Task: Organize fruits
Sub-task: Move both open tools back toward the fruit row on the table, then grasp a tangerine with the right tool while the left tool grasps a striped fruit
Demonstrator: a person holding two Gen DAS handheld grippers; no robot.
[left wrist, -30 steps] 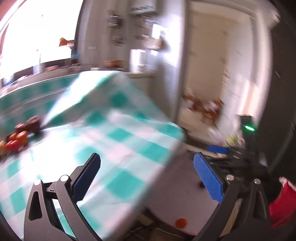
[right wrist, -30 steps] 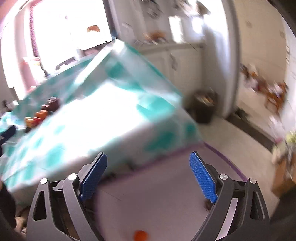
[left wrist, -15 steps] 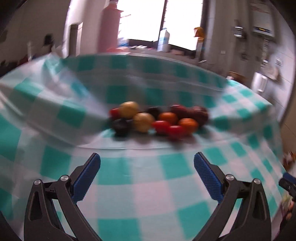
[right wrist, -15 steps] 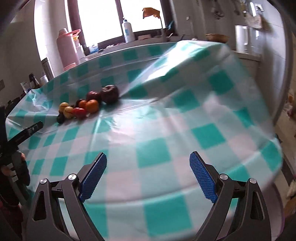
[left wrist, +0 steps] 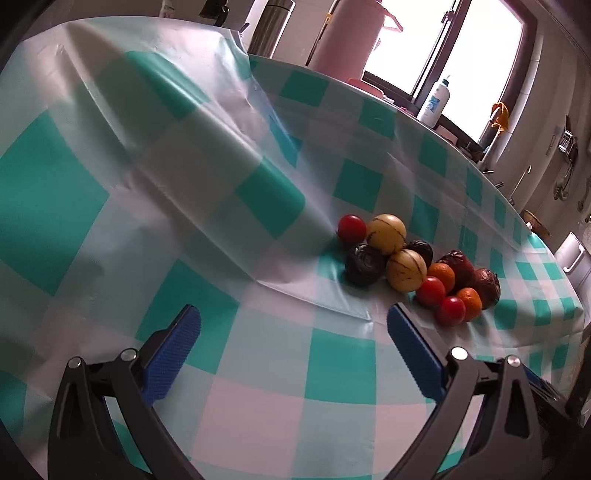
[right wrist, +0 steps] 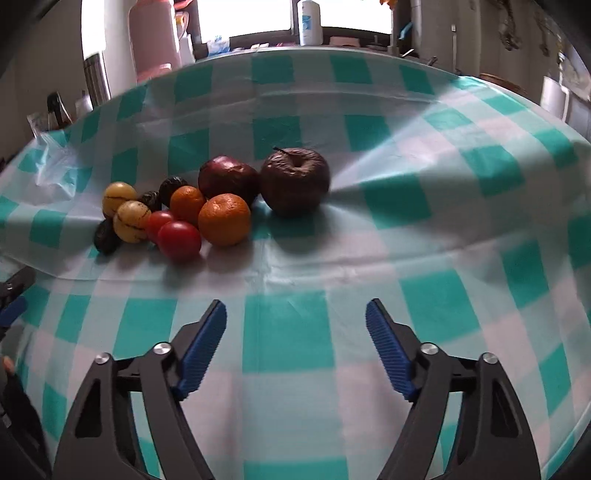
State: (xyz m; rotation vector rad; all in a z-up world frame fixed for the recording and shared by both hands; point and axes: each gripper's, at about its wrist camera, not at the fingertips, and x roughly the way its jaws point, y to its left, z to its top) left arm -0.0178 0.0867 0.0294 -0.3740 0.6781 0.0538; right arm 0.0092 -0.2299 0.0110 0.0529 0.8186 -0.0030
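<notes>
A cluster of fruit lies on a teal-and-white checked tablecloth (right wrist: 288, 332). In the right wrist view I see two dark red apples (right wrist: 294, 181), two oranges (right wrist: 224, 219), red tomatoes (right wrist: 179, 239), two yellow striped fruits (right wrist: 131, 220) and dark wrinkled fruits (right wrist: 106, 236). The same cluster shows in the left wrist view, with a yellow fruit (left wrist: 386, 234), a dark fruit (left wrist: 364, 264) and a tomato (left wrist: 352, 228). My left gripper (left wrist: 293, 328) is open and empty, short of the pile. My right gripper (right wrist: 295, 321) is open and empty, in front of the fruit.
The tablecloth is wrinkled and rises in a fold at the left (left wrist: 177, 155). Behind the table stand a pink thermos (right wrist: 153, 37), a steel flask (left wrist: 271, 26) and a white bottle (right wrist: 309, 22) by the window. The left gripper's tip shows at the right wrist view's left edge (right wrist: 13, 295).
Both grippers swung from looking past the table's edge at the floor to facing the fruit, then moved closer to it. Both stay open.
</notes>
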